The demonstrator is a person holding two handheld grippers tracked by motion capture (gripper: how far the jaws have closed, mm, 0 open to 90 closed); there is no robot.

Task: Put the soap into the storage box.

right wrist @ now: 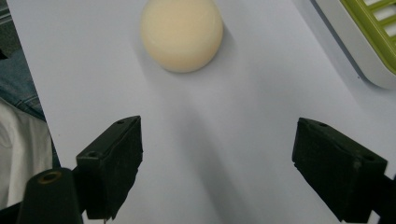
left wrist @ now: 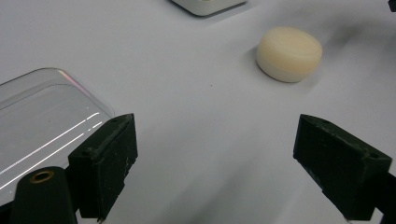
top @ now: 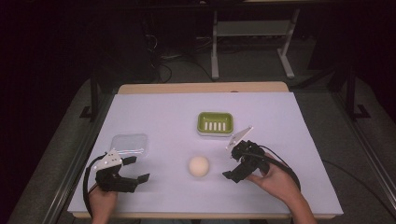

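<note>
At the bottom of the high view, two hands are seen: the left gripper (top: 133,169) at lower left, jaws spread and empty, beside a clear lid (top: 130,143), and the right gripper (top: 237,163) right of centre, its jaw state not readable there. A round cream soap bar (top: 199,165) lies between them on the white table cover (top: 289,140), nearer the right gripper; a green soap dish (top: 215,123) sits above it.

In the left gripper view, the soap bar (left wrist: 289,53) is found upper right, well beyond the spread jaws.

In the right gripper view, the jaws are spread, with the soap bar (right wrist: 181,34) ahead, upper left. As a round bar, no long axis is offered.
</note>
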